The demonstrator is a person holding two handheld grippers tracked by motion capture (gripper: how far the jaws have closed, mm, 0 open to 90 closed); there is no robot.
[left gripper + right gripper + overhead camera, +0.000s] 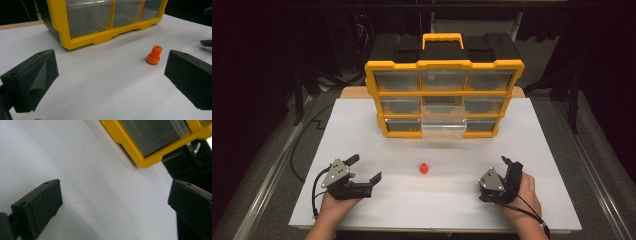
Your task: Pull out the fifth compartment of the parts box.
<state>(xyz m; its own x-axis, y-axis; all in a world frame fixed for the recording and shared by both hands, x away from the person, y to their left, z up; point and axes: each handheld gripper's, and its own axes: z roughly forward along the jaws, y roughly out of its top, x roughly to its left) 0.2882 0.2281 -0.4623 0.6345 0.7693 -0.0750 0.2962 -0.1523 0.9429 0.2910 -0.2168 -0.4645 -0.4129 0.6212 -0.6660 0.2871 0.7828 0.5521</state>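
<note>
Orange peg (424, 168) upright, narrow end up

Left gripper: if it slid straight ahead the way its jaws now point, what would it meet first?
Probably bare white table first. The small orange plastic cap stands right of the left gripper's centre line, so the yellow drawer organiser looks likelier; depth is unclear.

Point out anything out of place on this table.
The bottom-middle drawer of the yellow organizer is pulled out while the others sit flush. A small orange part stands alone on the white table.
</note>
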